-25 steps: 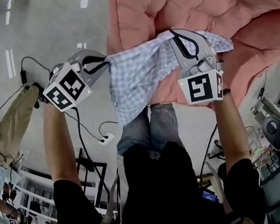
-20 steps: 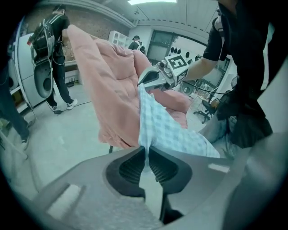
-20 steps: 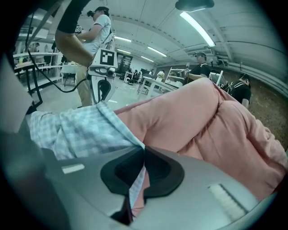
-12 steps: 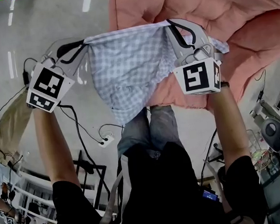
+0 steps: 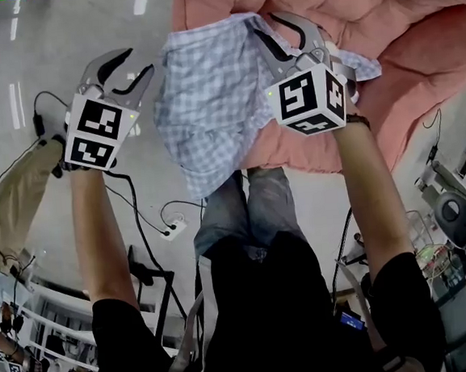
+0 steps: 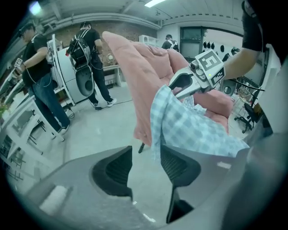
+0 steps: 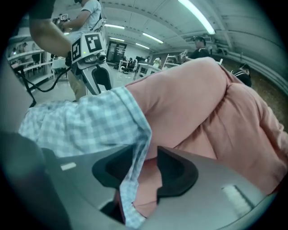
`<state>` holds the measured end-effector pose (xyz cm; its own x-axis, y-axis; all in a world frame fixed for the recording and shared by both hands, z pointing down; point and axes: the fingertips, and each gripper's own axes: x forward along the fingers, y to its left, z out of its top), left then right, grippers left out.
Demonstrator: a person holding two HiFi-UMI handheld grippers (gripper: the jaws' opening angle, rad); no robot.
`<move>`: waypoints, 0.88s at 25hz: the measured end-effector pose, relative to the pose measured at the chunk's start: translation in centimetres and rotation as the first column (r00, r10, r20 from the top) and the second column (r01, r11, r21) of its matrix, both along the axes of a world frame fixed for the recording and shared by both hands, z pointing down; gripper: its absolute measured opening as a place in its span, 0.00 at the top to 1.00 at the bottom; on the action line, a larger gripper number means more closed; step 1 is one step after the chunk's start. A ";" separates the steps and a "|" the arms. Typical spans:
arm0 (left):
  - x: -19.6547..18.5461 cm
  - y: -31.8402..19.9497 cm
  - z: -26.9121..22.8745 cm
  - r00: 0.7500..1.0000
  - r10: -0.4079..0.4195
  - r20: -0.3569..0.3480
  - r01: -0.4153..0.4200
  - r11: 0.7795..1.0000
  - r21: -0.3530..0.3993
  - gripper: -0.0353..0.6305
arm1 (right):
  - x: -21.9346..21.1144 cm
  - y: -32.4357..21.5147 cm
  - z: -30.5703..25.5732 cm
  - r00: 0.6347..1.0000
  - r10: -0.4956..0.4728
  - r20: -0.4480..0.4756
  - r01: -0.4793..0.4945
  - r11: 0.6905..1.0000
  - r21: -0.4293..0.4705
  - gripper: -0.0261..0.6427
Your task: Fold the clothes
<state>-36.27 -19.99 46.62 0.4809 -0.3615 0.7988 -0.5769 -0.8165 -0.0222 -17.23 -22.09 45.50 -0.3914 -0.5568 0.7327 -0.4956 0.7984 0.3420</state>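
A blue-and-white checked garment (image 5: pixel 205 102) drapes over the edge of a pink quilt (image 5: pixel 381 30) and hangs toward the floor. My left gripper (image 5: pixel 139 60) is open just left of the cloth with nothing between its jaws, which have just been opening. In the left gripper view (image 6: pixel 146 149) the garment (image 6: pixel 193 128) hangs just past the right jaw. My right gripper (image 5: pixel 267 21) is over the garment's top; its jaws have also just been opening. The right gripper view (image 7: pixel 146 155) shows a hem of the garment (image 7: pixel 81 126) hanging loose in the gap.
The pink quilt (image 7: pixel 198 103) fills the far right. Cables and a power strip (image 5: pixel 176 227) lie on the grey floor below. Machines (image 5: pixel 463 218) stand at the right edge. People (image 6: pixel 40 67) stand by white equipment in the background.
My left gripper has let go of the garment's corner and opened; the cloth, stretched between both grippers before, now hangs bunched. My right gripper opened and moved farther over the quilt.
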 end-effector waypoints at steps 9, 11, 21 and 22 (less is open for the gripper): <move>2.0 5.7 -3.3 0.997 -0.036 -0.065 0.038 0.999 0.029 0.64 | 3.9 6.1 0.8 1.000 0.020 -0.009 -0.021 0.999 -0.045 0.64; 3.3 7.2 -4.1 0.998 -0.019 -0.066 0.022 0.999 0.047 0.65 | 5.3 7.7 1.0 0.999 0.039 -0.011 -0.039 0.998 -0.050 0.64; 12.3 18.0 -6.6 0.985 0.127 -0.113 -0.125 0.992 0.025 0.69 | 15.7 18.9 4.3 0.982 0.140 -0.126 -0.158 0.977 -0.143 0.64; 13.2 18.8 -6.5 0.984 0.130 -0.125 -0.128 0.992 0.022 0.70 | 16.7 19.4 4.9 0.979 0.148 -0.139 -0.169 0.973 -0.154 0.64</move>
